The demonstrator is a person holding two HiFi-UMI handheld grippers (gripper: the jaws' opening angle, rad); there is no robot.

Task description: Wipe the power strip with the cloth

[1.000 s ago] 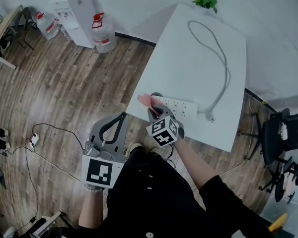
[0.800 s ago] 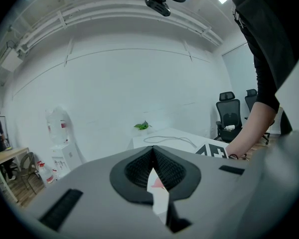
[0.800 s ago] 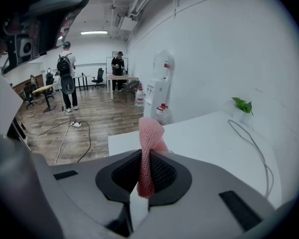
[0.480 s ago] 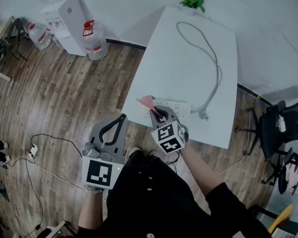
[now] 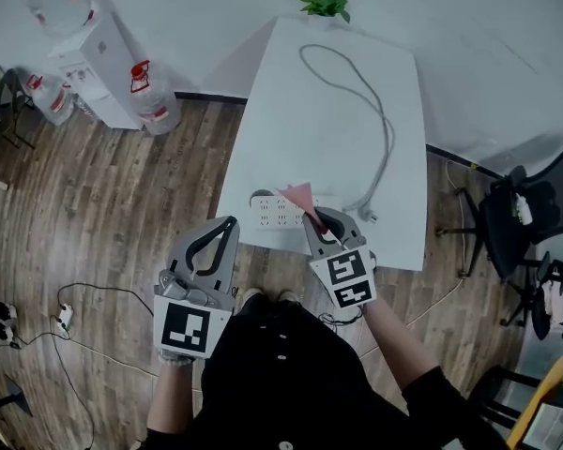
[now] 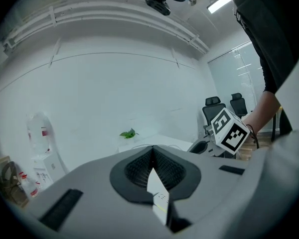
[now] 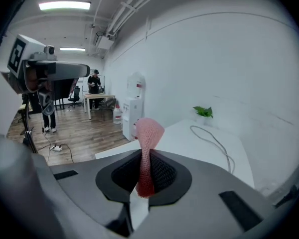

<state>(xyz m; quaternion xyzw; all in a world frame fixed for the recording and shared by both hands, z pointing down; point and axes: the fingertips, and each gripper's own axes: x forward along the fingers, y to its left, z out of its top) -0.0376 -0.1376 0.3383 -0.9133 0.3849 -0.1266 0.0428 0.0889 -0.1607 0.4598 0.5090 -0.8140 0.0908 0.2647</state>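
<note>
your head camera looks steeply down from above your chest, with both grippers close below, the white table just ahead and the wood floor around it. the left gripper view sits right behind its own pressed-together jaws and faces forward to the white wall, with the potted plant far off and the right gripper at its right margin. the right gripper view looks along jaws clamped on the pink cloth, across the table toward the same plant, the left gripper at its upper left. all three views share table and plant.
</note>
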